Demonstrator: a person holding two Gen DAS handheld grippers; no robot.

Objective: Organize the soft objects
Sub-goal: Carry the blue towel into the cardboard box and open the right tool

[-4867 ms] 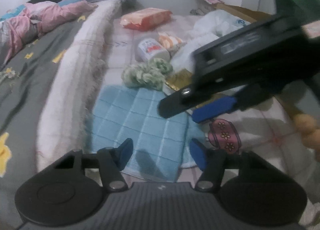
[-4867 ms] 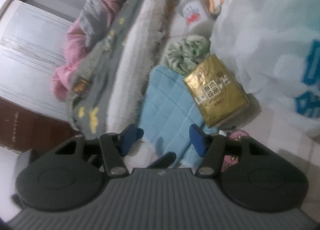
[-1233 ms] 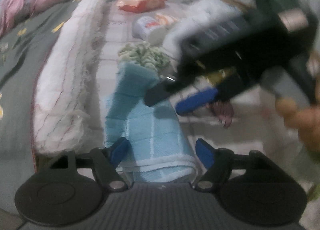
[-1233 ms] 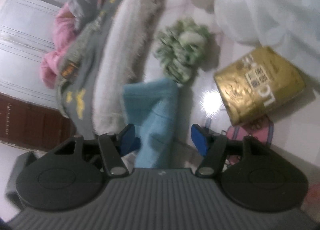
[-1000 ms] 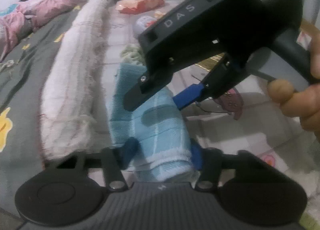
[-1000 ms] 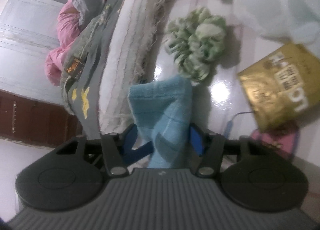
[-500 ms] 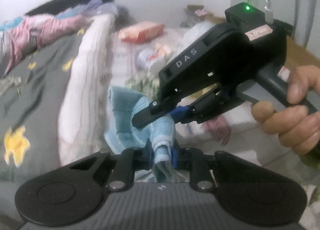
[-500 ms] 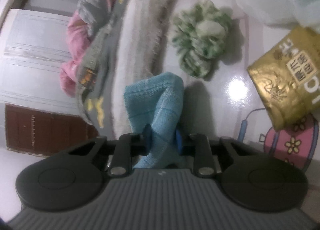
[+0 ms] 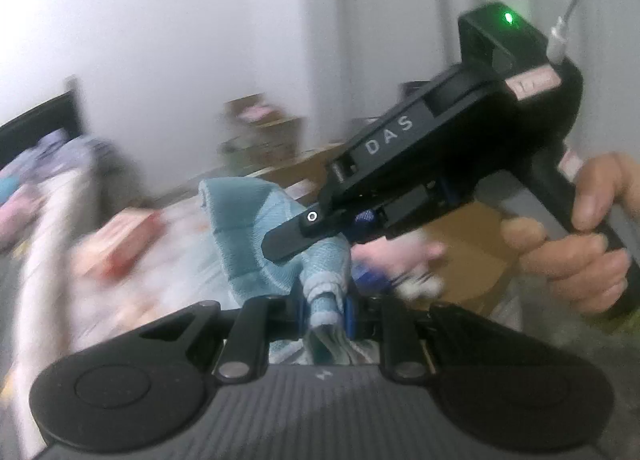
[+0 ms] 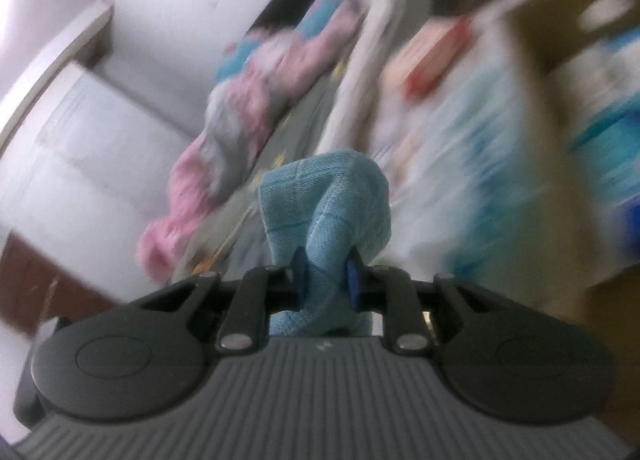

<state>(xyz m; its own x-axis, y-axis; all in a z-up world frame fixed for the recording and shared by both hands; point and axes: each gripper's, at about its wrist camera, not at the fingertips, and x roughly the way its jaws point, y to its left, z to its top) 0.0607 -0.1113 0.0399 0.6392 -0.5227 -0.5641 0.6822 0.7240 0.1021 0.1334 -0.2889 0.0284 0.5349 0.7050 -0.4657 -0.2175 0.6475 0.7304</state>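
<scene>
A light blue checked towel [image 9: 248,228] hangs bunched in the air, held at both ends. In the left wrist view my left gripper [image 9: 326,306] is shut on one rolled end of it, the blue pads pinching the cloth. My right gripper [image 9: 316,238] reaches in from the right with a hand [image 9: 580,244] on its handle, and its fingers bite the towel higher up. The right wrist view shows the towel [image 10: 328,196] humped above my right gripper [image 10: 325,280], whose jaws are closing tight on the folded cloth.
The background is motion-blurred. Below lie an orange-red packet [image 9: 128,236], a pale blanket roll [image 9: 40,260] and pink bedding [image 10: 256,72]. A cardboard box [image 10: 536,20] and a white plastic bag [image 10: 460,164] are on the right. A white wall stands behind.
Both grippers closed on the blue towel and lifted it off the floor. The views swung up from the floor to the wall and the box.
</scene>
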